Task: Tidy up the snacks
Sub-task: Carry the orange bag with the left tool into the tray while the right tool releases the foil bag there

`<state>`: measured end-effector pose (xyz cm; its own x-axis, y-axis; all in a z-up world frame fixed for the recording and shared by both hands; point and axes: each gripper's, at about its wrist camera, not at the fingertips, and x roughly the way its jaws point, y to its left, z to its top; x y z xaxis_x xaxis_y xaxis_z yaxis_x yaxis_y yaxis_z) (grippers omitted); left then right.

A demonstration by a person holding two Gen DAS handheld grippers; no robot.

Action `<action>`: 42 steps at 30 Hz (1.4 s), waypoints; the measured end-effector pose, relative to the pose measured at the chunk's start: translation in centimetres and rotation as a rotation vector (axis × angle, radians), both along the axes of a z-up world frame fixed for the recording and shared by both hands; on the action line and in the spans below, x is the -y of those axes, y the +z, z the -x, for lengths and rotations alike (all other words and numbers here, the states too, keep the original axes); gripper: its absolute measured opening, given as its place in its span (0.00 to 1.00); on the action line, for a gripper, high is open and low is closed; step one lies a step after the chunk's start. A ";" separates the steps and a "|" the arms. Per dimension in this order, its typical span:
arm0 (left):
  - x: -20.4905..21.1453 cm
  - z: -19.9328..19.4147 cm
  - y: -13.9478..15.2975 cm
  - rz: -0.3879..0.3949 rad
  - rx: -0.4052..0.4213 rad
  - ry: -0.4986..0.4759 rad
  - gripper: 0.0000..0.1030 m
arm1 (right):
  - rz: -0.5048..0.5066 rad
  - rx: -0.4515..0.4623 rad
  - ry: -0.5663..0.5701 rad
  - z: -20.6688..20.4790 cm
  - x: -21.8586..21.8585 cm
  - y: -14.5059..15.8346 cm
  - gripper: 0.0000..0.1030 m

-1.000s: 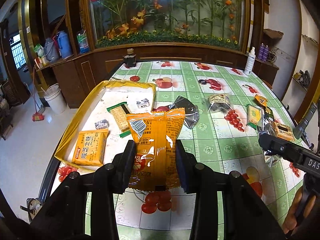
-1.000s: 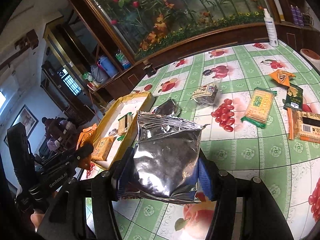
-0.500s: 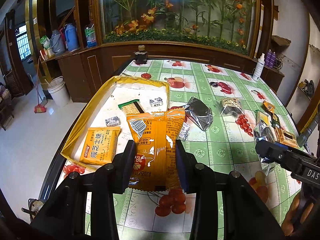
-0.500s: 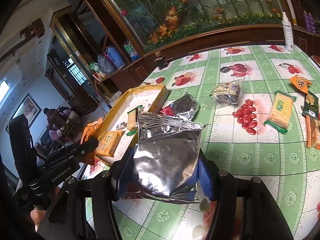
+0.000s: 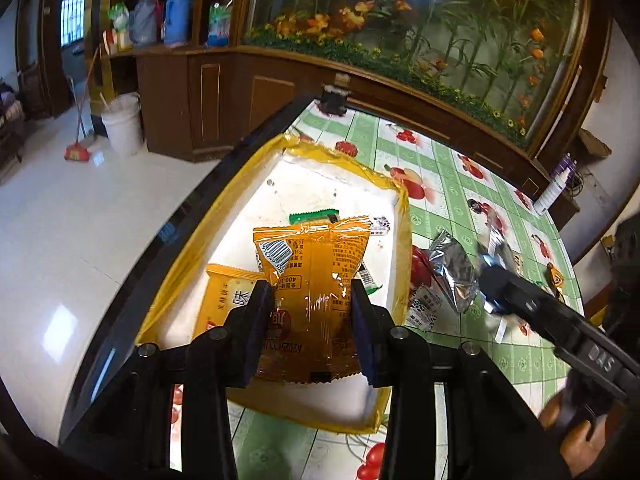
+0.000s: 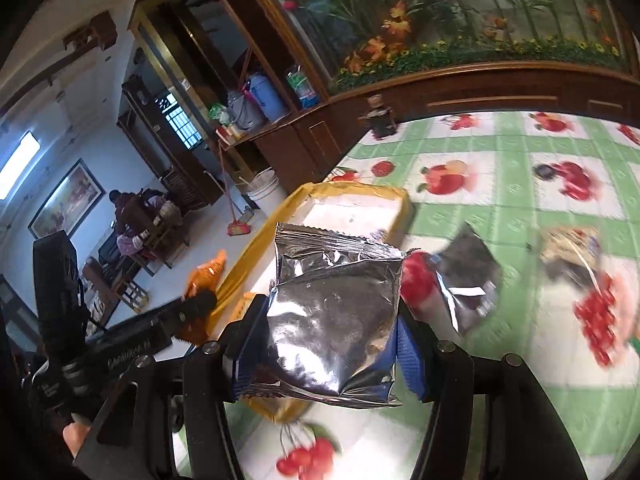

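Observation:
My left gripper [image 5: 312, 320] is shut on an orange snack packet [image 5: 312, 280] and holds it above the yellow-rimmed tray [image 5: 184, 272] at the table's left edge. In the tray lie a second orange packet [image 5: 224, 300] and a green-edged cracker pack [image 5: 314, 216]. My right gripper [image 6: 326, 340] is shut on a silver foil bag [image 6: 332, 320], just right of the tray [image 6: 360, 192] near its front end. The left gripper with its orange packet [image 6: 204, 276] shows at the left of the right wrist view, and the right gripper's finger [image 5: 516, 296] at the right of the left wrist view.
On the green fruit-print tablecloth [image 5: 452, 184] lie a dark foil pouch [image 5: 452, 268], a small black-and-white sachet [image 5: 424, 308] and, further right, a blurred packet [image 6: 572, 256]. A dark bottle [image 6: 380, 120] stands at the table's far end, a white bottle [image 5: 554, 192] at the far right. Beyond the left edge is open floor.
Both grippers have swung left with their packets. The left one now hangs over the tray instead of right of it; the right one has come up beside the tray. Both grips are unchanged.

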<state>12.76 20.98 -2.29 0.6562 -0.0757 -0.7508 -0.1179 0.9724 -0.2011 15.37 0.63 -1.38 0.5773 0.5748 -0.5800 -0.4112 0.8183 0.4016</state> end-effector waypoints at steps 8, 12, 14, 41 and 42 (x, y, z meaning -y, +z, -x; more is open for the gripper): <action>-0.7 -2.2 -2.7 -0.026 -0.075 0.050 0.35 | 0.133 -0.036 0.073 -7.6 -7.3 -2.7 0.58; -1.6 -3.4 -2.9 -0.059 -0.077 0.086 0.36 | 0.189 -0.046 0.092 -9.8 -9.2 -4.3 0.58; -2.0 -4.0 -3.2 -0.060 -0.087 0.094 0.36 | 0.211 -0.043 0.087 -10.6 -9.5 -4.9 0.58; 0.8 -2.0 -0.6 -0.172 -0.028 0.087 0.61 | 0.196 0.021 -0.009 -8.9 -4.0 -2.0 0.79; 1.6 -1.1 -0.2 -0.188 -0.005 0.082 0.62 | 0.168 0.029 -0.026 -7.5 -2.5 -1.5 0.79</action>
<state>13.84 19.42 -2.51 0.6509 0.1196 -0.7497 -0.1991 0.9798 -0.0165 22.89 3.12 -2.88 0.6090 0.4557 -0.6492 -0.3984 0.8835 0.2464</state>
